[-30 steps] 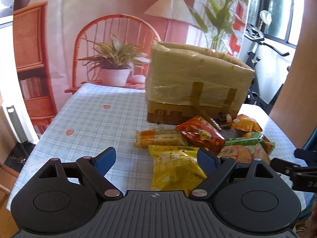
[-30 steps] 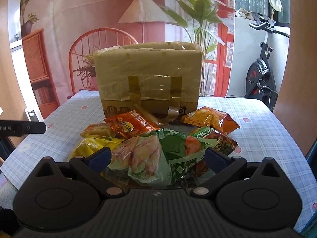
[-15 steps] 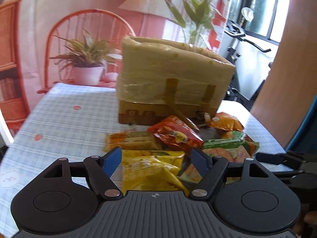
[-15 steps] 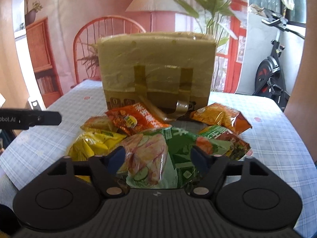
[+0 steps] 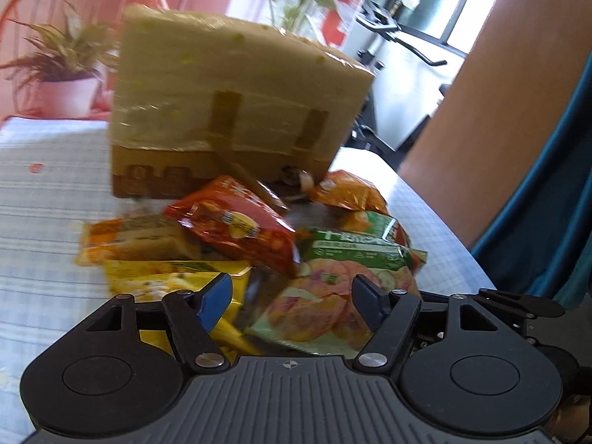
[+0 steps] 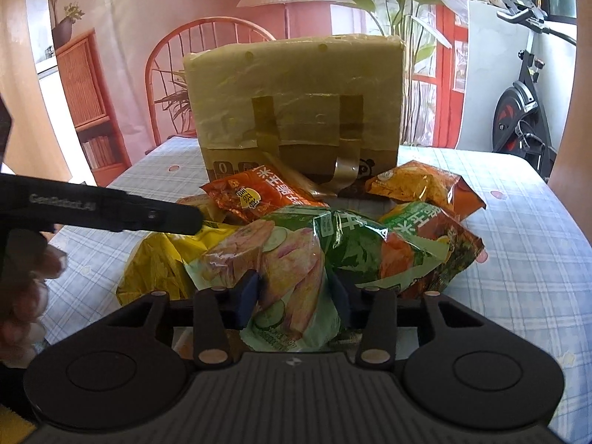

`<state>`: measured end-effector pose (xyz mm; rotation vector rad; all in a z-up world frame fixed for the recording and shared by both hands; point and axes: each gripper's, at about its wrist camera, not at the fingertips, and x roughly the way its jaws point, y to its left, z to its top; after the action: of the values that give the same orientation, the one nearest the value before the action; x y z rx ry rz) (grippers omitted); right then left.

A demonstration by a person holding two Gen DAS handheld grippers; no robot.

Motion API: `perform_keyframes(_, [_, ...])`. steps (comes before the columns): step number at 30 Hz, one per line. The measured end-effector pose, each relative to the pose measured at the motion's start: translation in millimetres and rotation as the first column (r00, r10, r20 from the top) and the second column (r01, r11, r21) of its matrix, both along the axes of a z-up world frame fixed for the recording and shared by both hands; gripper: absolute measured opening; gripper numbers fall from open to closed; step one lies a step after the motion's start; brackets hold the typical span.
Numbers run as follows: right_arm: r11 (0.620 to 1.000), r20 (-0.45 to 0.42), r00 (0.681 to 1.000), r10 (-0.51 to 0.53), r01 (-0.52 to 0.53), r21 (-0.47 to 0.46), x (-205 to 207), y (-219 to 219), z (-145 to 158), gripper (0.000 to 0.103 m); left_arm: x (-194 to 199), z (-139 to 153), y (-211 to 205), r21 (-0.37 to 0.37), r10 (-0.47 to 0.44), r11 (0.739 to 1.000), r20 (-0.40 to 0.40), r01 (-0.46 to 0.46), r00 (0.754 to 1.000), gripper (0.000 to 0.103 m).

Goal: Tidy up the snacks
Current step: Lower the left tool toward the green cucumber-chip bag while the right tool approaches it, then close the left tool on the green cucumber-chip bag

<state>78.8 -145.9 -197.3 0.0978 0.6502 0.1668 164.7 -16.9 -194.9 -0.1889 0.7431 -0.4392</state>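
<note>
Several snack packets lie heaped on the checked tablecloth in front of a tall yellow insulated bag (image 6: 296, 103), also in the left wrist view (image 5: 229, 111). My right gripper (image 6: 294, 294) is shut on the near end of a green chip bag (image 6: 292, 259) and pinches it. My left gripper (image 5: 292, 303) is open just above the pile, over the same green bag (image 5: 333, 288) and a yellow packet (image 5: 166, 277). A red packet (image 5: 236, 222) and an orange packet (image 6: 418, 185) lie nearer the yellow bag.
The table (image 6: 536, 244) carries a pale blue checked cloth. A red chair (image 6: 207, 37) and a potted plant (image 5: 66, 85) stand behind the table. An exercise bike (image 6: 525, 111) is at the right. The left gripper's body (image 6: 111, 211) reaches in from the left.
My right gripper's jaws have closed onto the green chip bag. My left gripper has moved forward and to the right over the pile, its jaws a little narrower.
</note>
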Motion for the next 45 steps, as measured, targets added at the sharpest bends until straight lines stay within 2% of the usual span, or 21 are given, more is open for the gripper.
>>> perform_keyframes(4, [1.000,0.000,1.000,-0.001,0.001,0.014,-0.2,-2.6,-2.7,0.046,8.2,-5.0,-9.3,-0.020,-0.053,0.998,-0.010,0.053,0.999,0.073])
perform_keyframes(8, [1.000,-0.001,1.000,-0.004,0.004,0.027,-0.7,-2.4,-6.1,0.046,19.4,-15.2,-11.7,-0.030,-0.063,0.998,-0.040,0.061,0.997,0.072])
perform_keyframes(16, [0.999,-0.007,1.000,-0.009,0.010,0.038,1.1,-4.0,-10.6,0.046,35.3,-32.0,-4.6,-0.134,-0.090,0.988,-0.089,0.078,0.992,0.072])
perform_keyframes(26, [0.999,-0.021,1.000,-0.016,0.017,0.043,2.9,-4.0,-15.0,0.046,40.9,-33.7,-11.9,-0.132,-0.148,0.981,-0.063,0.139,0.987,0.073])
perform_keyframes(38, [0.999,-0.032,0.999,-0.020,0.021,0.047,5.1,-3.6,-17.4,0.046,43.4,-22.1,-15.3,-0.037,-0.228,0.973,-0.008,0.227,0.974,0.073])
perform_keyframes(41, [0.999,-0.034,0.999,-0.021,0.022,0.047,5.9,-3.5,-17.9,0.046,48.3,-26.2,-16.5,-0.043,-0.244,0.969,-0.027,0.243,0.969,0.073])
perform_keyframes(45, [0.999,-0.038,0.999,-0.028,0.030,0.045,6.7,-3.9,-19.6,0.046,56.6,-33.6,-14.8,-0.091,-0.261,0.963,-0.057,0.255,0.964,0.073])
